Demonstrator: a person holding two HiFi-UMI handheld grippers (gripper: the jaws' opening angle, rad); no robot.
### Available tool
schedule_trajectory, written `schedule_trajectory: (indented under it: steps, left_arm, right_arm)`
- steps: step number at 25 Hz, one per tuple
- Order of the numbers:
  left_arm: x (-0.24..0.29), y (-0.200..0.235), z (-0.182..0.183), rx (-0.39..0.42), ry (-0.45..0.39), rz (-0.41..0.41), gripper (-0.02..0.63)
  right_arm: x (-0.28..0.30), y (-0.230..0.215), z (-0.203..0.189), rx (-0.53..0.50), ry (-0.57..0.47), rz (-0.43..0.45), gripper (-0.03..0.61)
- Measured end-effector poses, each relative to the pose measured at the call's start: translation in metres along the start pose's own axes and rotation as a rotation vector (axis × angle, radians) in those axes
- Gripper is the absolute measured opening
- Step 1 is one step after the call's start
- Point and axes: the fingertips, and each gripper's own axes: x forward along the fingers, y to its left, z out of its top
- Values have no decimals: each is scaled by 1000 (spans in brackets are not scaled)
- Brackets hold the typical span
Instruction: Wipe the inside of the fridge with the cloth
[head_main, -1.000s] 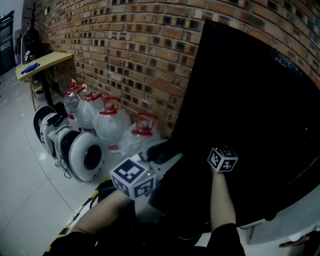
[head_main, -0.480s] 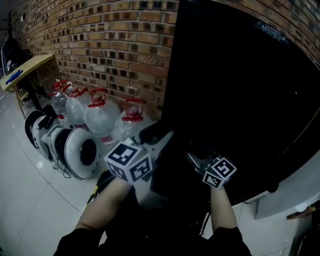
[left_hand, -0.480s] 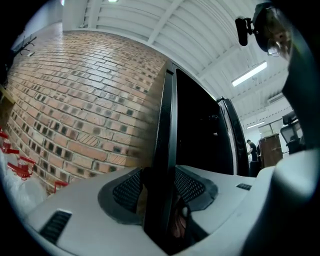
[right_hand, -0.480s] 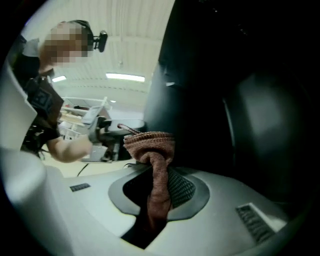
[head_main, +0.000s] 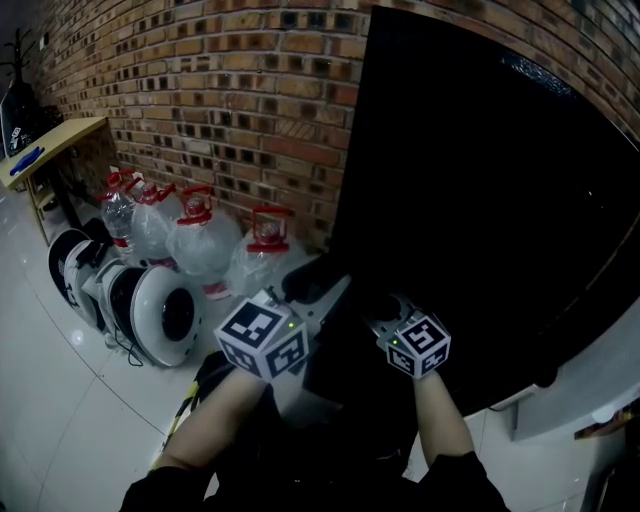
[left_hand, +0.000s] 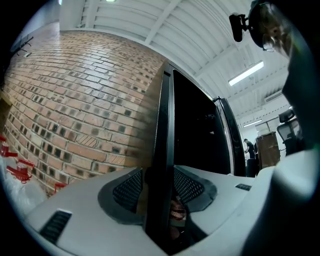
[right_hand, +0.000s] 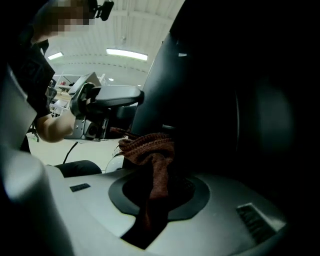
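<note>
Along brick wall (head_main: 230, 90), water jugs (head_main: 200, 245), black fridge door (head_main: 480, 200)

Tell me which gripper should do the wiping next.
The right gripper: jaws shut on the brown cloth. The left gripper has no cloth; its jaws have just been closing on the edge of the fridge door.
</note>
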Motion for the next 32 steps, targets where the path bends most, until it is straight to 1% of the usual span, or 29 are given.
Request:
schedule_trajectory:
  steps: [5, 9, 12, 15, 22, 32]
  left_arm:
    - [1, -1, -1, 0, -1, -16, 184]
    - [2, 2, 0, -8, -7, -11, 202]
    - [1, 2, -1, 13, 2, -7, 202]
    - [1, 2, 0, 33, 7, -13, 210]
    - [2, 1, 0, 26, 3, -16, 209]
    - [1, 0, -3, 28, 20, -31, 207]
  right_arm:
    - [2, -15, 3, 1, 32, 23, 80]
    - [13, -59, -7, 63, 59, -17, 80]
    - [22, -78, -13, 101, 66, -26, 80]
    - [28, -94, -13, 73, 89, -61, 80]
    - [40, -126, -20, -2, 167, -137, 80]
    - [55, -168, -36, 44, 196, -231, 80]
